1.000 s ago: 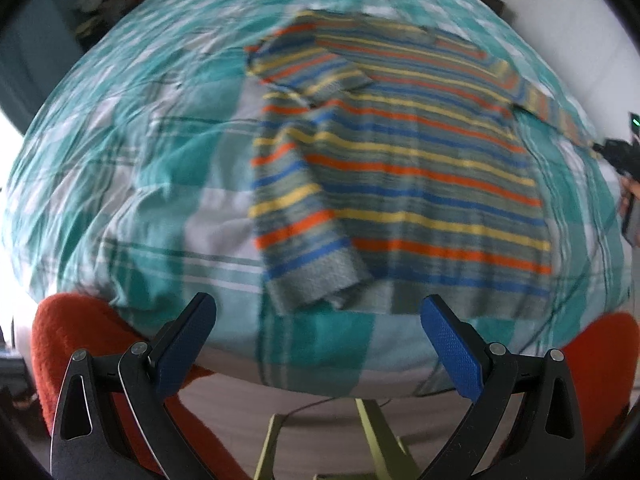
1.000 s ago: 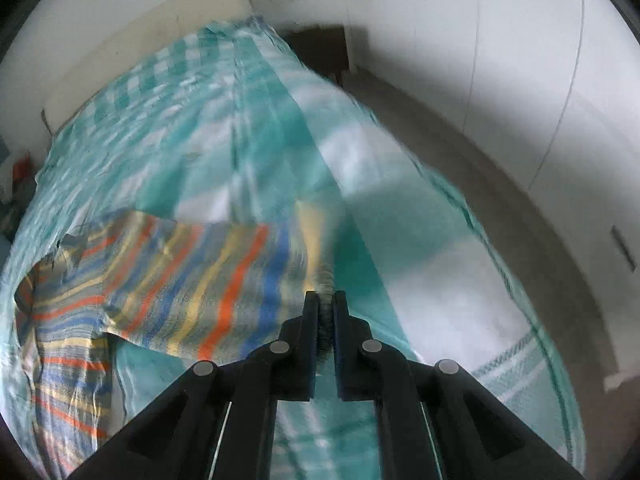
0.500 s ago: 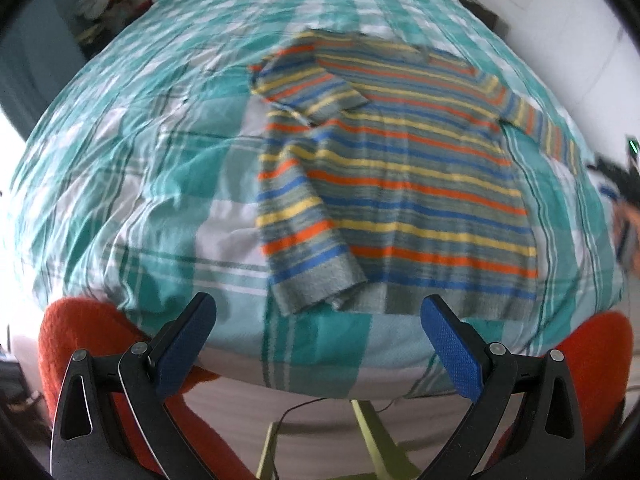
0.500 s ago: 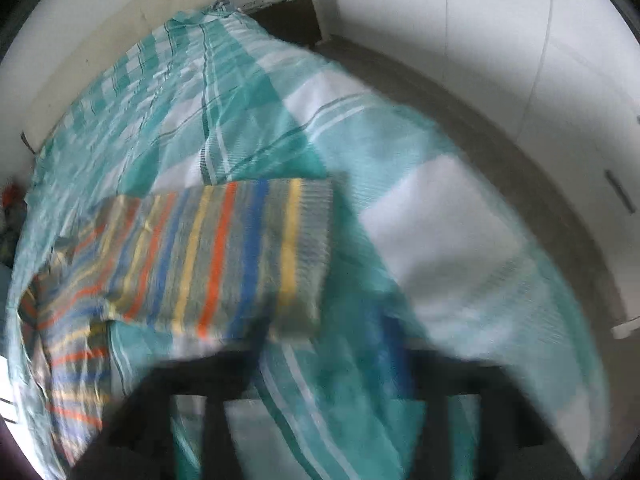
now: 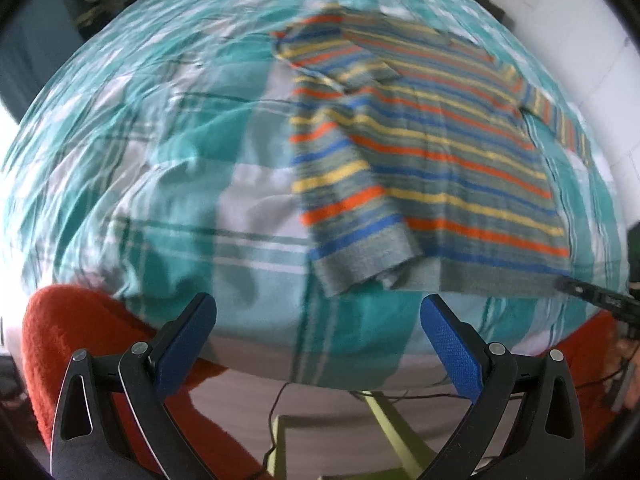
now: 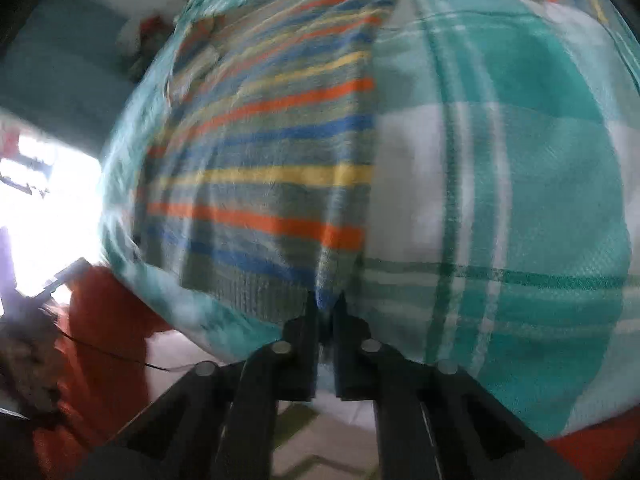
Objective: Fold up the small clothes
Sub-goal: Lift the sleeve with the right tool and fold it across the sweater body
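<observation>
Bare bedspread [image 5: 168, 168] left of sweater [image 5: 432, 152]

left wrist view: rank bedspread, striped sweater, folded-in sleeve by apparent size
1. Checked bedspread: fills most of the view.
2. Striped sweater: covers the right part of the bedspread.
3. Folded-in sleeve: a strip lying over the sweater's left side, clearly smallest.
All lie on the same bed, so nearness hardly skews the order.

A teal-and-white checked bedsheet [image 5: 168, 184] covers the bed. White walls [image 5: 592, 32] stand alongside. A thin black cable [image 5: 276, 412] trails over the pale floor [image 5: 320, 408].
</observation>
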The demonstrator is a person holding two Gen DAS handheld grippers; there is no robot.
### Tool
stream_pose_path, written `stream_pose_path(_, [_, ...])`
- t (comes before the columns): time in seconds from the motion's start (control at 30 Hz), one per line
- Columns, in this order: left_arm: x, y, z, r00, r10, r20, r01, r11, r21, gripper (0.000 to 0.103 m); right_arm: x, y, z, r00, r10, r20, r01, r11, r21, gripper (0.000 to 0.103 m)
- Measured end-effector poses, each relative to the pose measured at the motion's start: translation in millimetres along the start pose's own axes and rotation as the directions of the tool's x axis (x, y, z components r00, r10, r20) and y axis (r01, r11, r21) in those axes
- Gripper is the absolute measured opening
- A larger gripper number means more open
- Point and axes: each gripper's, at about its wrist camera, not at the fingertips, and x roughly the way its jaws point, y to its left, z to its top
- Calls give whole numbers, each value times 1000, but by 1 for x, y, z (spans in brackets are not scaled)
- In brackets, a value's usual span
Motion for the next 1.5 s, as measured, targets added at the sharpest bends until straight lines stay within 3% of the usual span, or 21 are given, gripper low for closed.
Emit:
stream_pose_path(0.17, [5,26,-7,999,33,0,-33,999,-42,102,-41,-16,-4,985,-171,11,171,985,-11,4])
stream_pose_path(0.27, [9,25,1,999,34,-12,-34,999,-27,102,-16,-19,-10,973,-230,-23,229,973,-9,4])
stream_pose_path(0.37, [-4,23,32,998,37,57,-39,999,20,102,0,-11,-6,954,-301,5,301,953,-15,5])
stream_pose_path(0.43, [-15,17,63,989,34,143,-45,996,71,102,-5,-7,-7,953,-301,44,301,954,-1,18])
stream_pose_path(0.47, [-17,11,77,984,33,177,-53,992,110,102,-10,-5,-7,951,-303,66,303,953,2,38])
stream_pose_path(0.5, [-15,-1,96,977,40,211,-80,980,185,102,-15,-1,-8,944,-315,98,316,949,4,63])
stream_pose_path(0.53, [-12,-10,106,972,50,230,-105,967,231,102,-25,2,-10,930,-336,150,338,941,16,68])
stream_pose_path(0.67, [41,-73,146,956,67,286,-207,846,492,102,-64,3,-13,872,-366,327,356,930,91,69])
stream_pose_path(0.73, [83,-91,161,956,113,270,-250,796,551,102,-69,-6,-12,863,-371,342,349,929,126,69])
stream_pose_path(0.77, [114,-96,172,954,165,249,-281,776,564,96,-68,-12,-11,870,-365,332,337,931,140,69])
stream_pose_path(0.83, [147,-93,186,955,218,203,-296,773,561,75,-65,-16,-9,878,-359,316,324,933,160,69])
stream_pose_path(0.87, [162,-89,194,964,214,156,-265,792,550,63,-66,-18,-11,879,-359,315,322,932,164,69])
stream_pose_path(0.93, [167,-79,205,986,129,107,-166,843,512,34,-67,-18,-10,876,-358,323,322,933,162,69])
stream_pose_path(0.97, [166,-75,211,990,108,87,-137,860,491,2,-68,-18,-13,873,-360,328,325,932,159,69])
stream_pose_path(1.03, [151,-58,224,994,55,89,-87,905,417,3,-67,-18,-13,870,-361,334,327,932,156,69])
stream_pose_path(1.1, [119,-17,245,990,-25,136,-9,970,243,3,-68,-22,-13,869,-359,341,323,933,159,69])
stream_pose_path(1.17, [86,46,268,976,-59,209,56,998,20,2,-70,-23,-17,867,-357,348,319,934,162,69])
stream_pose_path(1.27, [64,136,287,963,35,266,29,973,-231,2,-68,-21,-15,864,-361,352,328,933,152,69])
stream_pose_path(1.3, [64,153,286,963,69,262,4,964,-267,2,-66,-20,-15,864,-361,352,330,933,145,69])
stream_pose_path(1.33, [72,179,286,964,119,236,-38,945,-324,2,-65,-19,-14,864,-361,350,333,933,138,69])
stream_pose_path(1.5, [128,225,282,981,177,82,-122,884,-452,3,-54,-13,-10,870,-362,334,345,932,113,69])
